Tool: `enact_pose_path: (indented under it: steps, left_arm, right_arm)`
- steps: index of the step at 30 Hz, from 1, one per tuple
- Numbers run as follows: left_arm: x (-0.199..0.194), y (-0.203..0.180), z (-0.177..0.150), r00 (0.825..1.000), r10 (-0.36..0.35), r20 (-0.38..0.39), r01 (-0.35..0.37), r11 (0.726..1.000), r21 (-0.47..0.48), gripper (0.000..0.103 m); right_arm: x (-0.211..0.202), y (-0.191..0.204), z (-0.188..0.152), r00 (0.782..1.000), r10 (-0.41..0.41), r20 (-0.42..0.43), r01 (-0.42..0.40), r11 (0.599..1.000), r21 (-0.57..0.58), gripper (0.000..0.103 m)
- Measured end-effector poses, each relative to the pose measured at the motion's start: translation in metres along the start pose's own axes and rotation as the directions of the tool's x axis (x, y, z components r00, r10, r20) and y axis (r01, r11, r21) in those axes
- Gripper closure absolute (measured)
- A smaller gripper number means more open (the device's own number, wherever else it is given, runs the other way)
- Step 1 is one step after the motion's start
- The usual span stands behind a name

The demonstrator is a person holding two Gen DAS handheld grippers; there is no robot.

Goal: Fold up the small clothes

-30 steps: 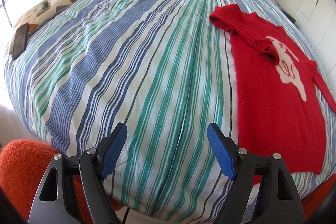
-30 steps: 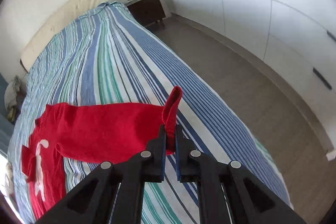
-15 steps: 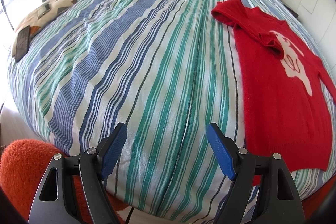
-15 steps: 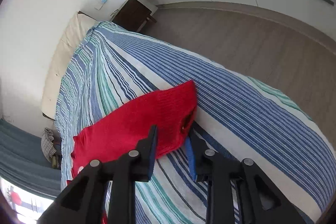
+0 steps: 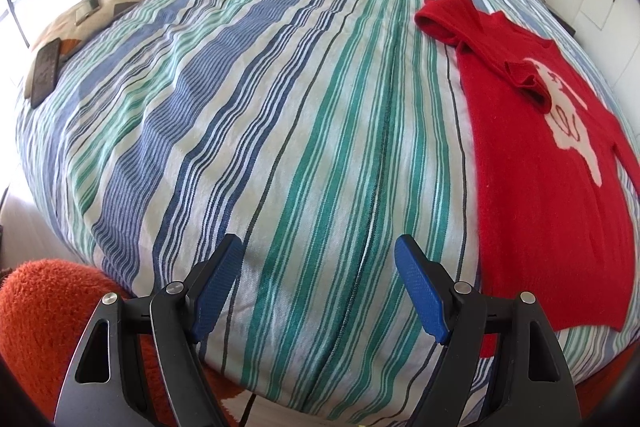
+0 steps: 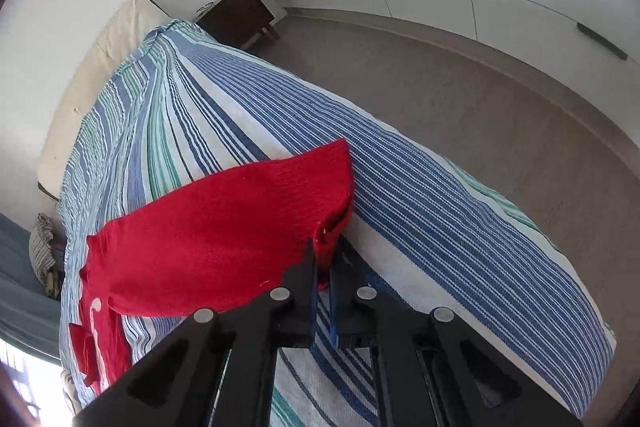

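A small red sweater [image 5: 552, 163] with a white figure on its front lies flat on the striped bedspread [image 5: 280, 107], at the right of the left wrist view. My left gripper [image 5: 320, 287] is open and empty, near the bed's near edge, left of the sweater. In the right wrist view my right gripper [image 6: 325, 267] is shut on the cuff of the sweater's sleeve [image 6: 240, 227], which stretches out across the bed towards the body of the sweater [image 6: 96, 331].
A patterned cushion [image 5: 92, 15] and a dark flat object [image 5: 44, 71] lie at the bed's left edge. An orange fluffy rug [image 5: 48, 307] is below the bed. A dark nightstand [image 6: 236, 15] stands by the pale headboard [image 6: 100, 59]; bare floor [image 6: 480, 115] runs along the wardrobes.
My right gripper, open around the sleeve cuff half a second ago, has shut on it again. The left gripper has drifted slightly; the sweater sits a bit further right in its view.
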State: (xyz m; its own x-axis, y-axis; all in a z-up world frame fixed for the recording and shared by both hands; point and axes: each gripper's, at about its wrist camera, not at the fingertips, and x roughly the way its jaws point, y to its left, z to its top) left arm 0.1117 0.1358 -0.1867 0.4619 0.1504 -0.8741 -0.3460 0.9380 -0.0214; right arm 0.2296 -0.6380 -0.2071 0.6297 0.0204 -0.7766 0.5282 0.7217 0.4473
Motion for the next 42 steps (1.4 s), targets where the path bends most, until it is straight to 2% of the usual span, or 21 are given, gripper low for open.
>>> enact_pose_path:
  steps: [6, 11, 13, 15, 17, 23, 28, 31, 33, 36, 38, 39, 40, 41, 42]
  left_arm:
    - [-0.001, -0.002, -0.001, 1.0, -0.004, 0.001, 0.004, 1.0, 0.005, 0.022]
    - [-0.001, -0.005, -0.001, 1.0, -0.004, 0.001, 0.004, 1.0, 0.014, 0.022]
    - [-0.001, -0.005, -0.001, 1.0, -0.006, 0.002, 0.006, 1.0, 0.014, 0.022]
    - [0.0, -0.005, -0.001, 1.0, -0.007, 0.002, 0.007, 1.0, 0.013, 0.022]
    - [0.0, -0.005, -0.001, 1.0, -0.009, 0.001, 0.009, 1.0, 0.012, 0.022]
    - [0.001, -0.006, -0.001, 1.0, -0.015, -0.003, 0.015, 1.0, 0.011, 0.022]
    - [-0.003, -0.008, -0.003, 1.0, 0.009, 0.002, -0.009, 0.999, 0.038, 0.022]
    - [-0.027, -0.01, -0.003, 0.997, 0.049, 0.067, -0.055, 0.995, 0.088, 0.022]
    - [-0.046, -0.021, 0.003, 0.991, 0.039, 0.125, -0.057, 0.987, 0.151, 0.022]
    - [-0.069, -0.06, 0.028, 0.982, -0.04, 0.184, -0.02, 0.948, 0.317, 0.022]
    - [-0.079, -0.095, 0.048, 0.968, -0.126, 0.219, 0.018, 0.9, 0.436, 0.019]
    - [-0.079, -0.115, 0.058, 0.965, -0.178, 0.194, 0.058, 0.863, 0.501, 0.013]
    - [-0.073, -0.133, 0.069, 0.962, -0.232, 0.141, 0.118, 0.824, 0.555, 0.011]
    - [-0.064, -0.148, 0.081, 0.958, -0.271, 0.088, 0.172, 0.797, 0.579, 0.011]
    - [-0.05, -0.159, 0.095, 0.958, -0.285, 0.041, 0.213, 0.796, 0.567, 0.011]
  right_arm:
    - [-0.012, -0.015, -0.004, 1.0, 0.023, 0.017, -0.024, 1.0, 0.013, 0.098]
    - [-0.033, -0.023, -0.006, 0.998, -0.026, 0.048, 0.024, 0.998, 0.061, 0.082]
    - [-0.045, -0.029, -0.009, 0.996, -0.058, 0.07, 0.051, 0.994, 0.097, 0.067]
    - [-0.061, -0.033, -0.013, 0.992, -0.075, 0.099, 0.063, 0.991, 0.122, 0.06]
    - [-0.078, -0.03, -0.018, 0.991, -0.063, 0.119, 0.049, 0.992, 0.118, 0.06]
    - [-0.129, 0.013, -0.059, 0.98, 0.02, 0.196, -0.011, 0.999, -0.048, 0.052]
    - [-0.151, 0.066, -0.12, 0.977, 0.103, 0.187, -0.054, 0.966, -0.252, 0.047]
    - [-0.157, 0.094, -0.158, 0.972, 0.161, 0.169, -0.094, 0.932, -0.351, 0.047]
    - [-0.16, 0.107, -0.178, 0.966, 0.191, 0.174, -0.106, 0.908, -0.406, 0.045]
    - [-0.154, 0.121, -0.191, 0.964, 0.207, 0.169, -0.109, 0.881, -0.46, 0.043]
    - [-0.149, 0.126, -0.194, 0.965, 0.218, 0.147, -0.124, 0.871, -0.476, 0.043]
    - [-0.147, 0.128, -0.195, 0.965, 0.223, 0.141, -0.131, 0.868, -0.478, 0.043]
    - [-0.146, 0.129, -0.195, 0.964, 0.228, 0.134, -0.138, 0.866, -0.481, 0.043]
    - [-0.146, 0.13, -0.197, 0.964, 0.233, 0.13, -0.143, 0.862, -0.486, 0.043]
    - [-0.147, 0.131, -0.2, 0.963, 0.236, 0.128, -0.145, 0.859, -0.492, 0.043]
